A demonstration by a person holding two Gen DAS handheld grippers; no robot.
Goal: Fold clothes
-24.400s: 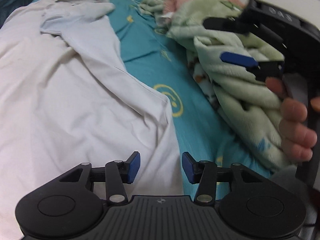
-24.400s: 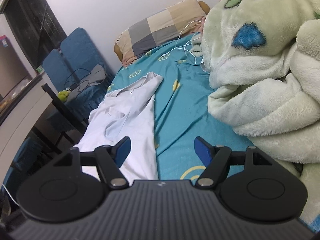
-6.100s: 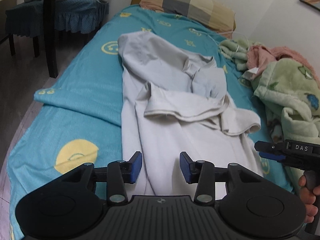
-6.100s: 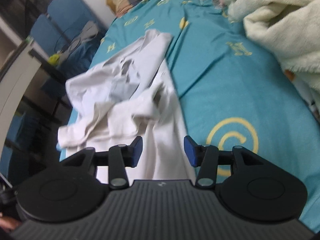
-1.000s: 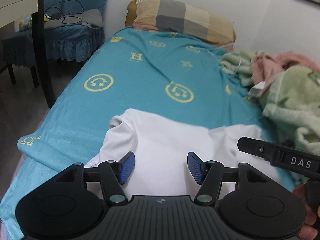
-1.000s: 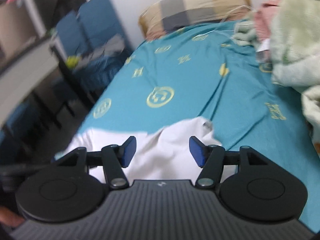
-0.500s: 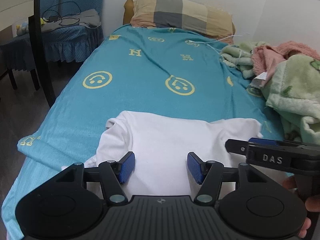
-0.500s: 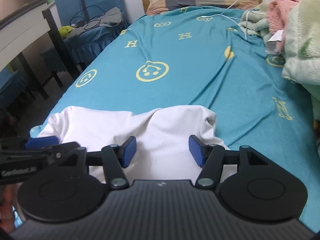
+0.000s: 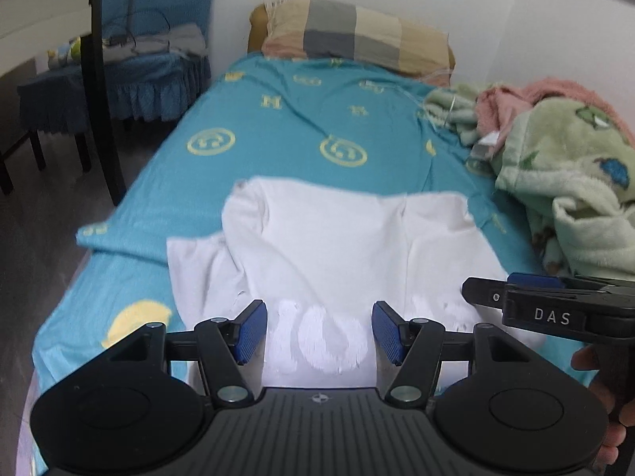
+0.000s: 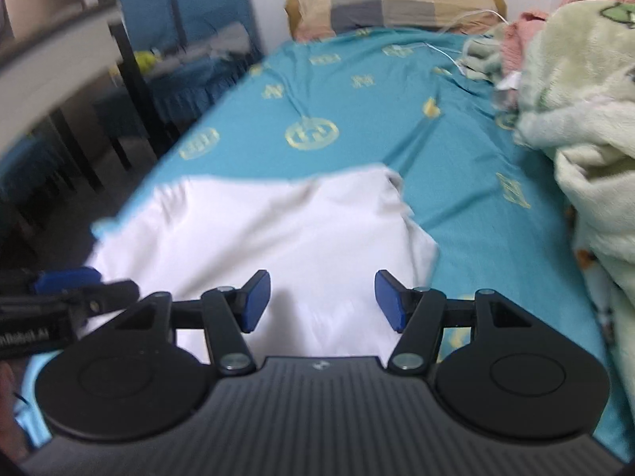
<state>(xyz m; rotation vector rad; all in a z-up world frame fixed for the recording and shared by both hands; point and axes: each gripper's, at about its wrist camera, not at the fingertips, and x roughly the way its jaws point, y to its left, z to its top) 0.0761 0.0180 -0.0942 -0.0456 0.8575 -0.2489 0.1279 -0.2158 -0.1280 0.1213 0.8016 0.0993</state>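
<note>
Shirt (image 9: 337, 246), white, lay folded across the near end of the bed (image 9: 278, 127), one loose flap sticking out at its left edge. I judged the fold nearly made but untidy. To finish well, I would tuck that flap under, square the far edge, and press the creases flat without dragging the sheet. My left gripper (image 9: 319, 331) hung over the near hem, jaws apart, nothing between them. My right gripper (image 10: 323, 301) hovered beside it, also apart and empty. By my count: one shirt, two grippers, one checked pillow (image 9: 357, 31) at the head, one heap of fleece blankets (image 9: 563, 182) along the right side, and one blue-covered chair (image 9: 151, 63) beyond the bed.
</note>
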